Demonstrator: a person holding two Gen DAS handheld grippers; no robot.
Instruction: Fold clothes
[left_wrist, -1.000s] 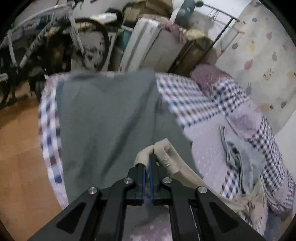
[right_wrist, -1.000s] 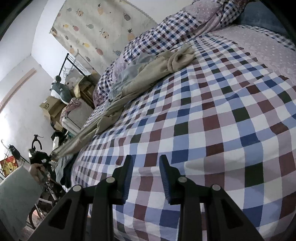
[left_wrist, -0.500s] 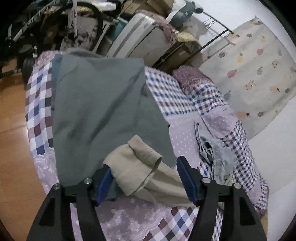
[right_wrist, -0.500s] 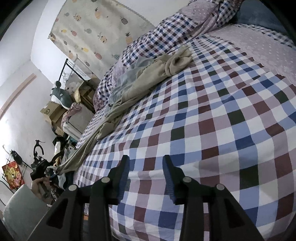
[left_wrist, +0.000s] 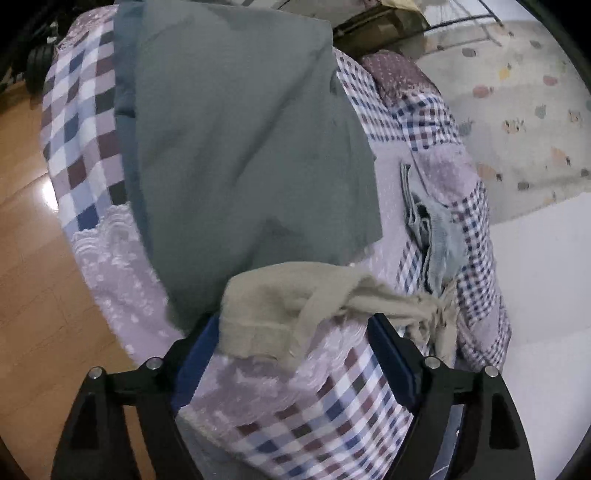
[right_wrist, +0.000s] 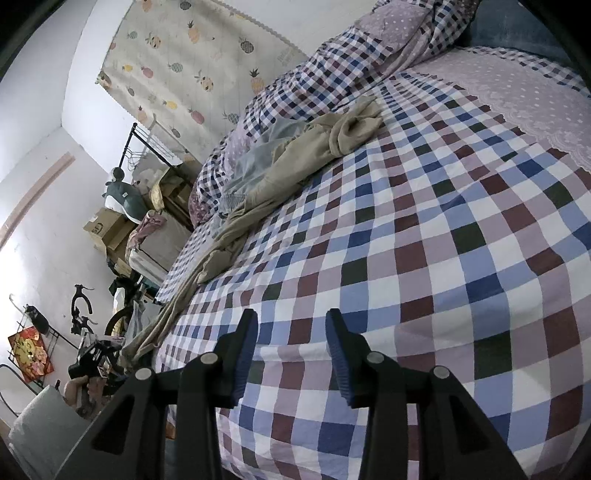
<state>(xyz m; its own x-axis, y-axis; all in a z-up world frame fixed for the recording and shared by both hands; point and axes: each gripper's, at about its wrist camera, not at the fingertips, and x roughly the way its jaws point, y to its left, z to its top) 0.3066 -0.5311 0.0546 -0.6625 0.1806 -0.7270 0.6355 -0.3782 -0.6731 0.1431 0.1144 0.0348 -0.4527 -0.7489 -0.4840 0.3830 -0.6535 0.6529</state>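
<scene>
Right tool (right_wrist: 291, 334) spread wide, empty, over the checked bedspread (right_wrist: 424, 258). Beige garment (right_wrist: 295, 162) stretched along the bed's far side, well apart.

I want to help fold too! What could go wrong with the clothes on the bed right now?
The beige garment lies loose between the open left claw, its end near the bed's edge, so it might slide toward the floor. It stretches long and twisted across the checked bedspread, so folding could trap creases. The grey garment lies close by, and a grab might catch both.

checkered bed (right_wrist: 424, 258) carries beige garment (right_wrist: 295, 166), grey cloth (left_wrist: 240, 147), pale blue garment (left_wrist: 439, 236).
</scene>
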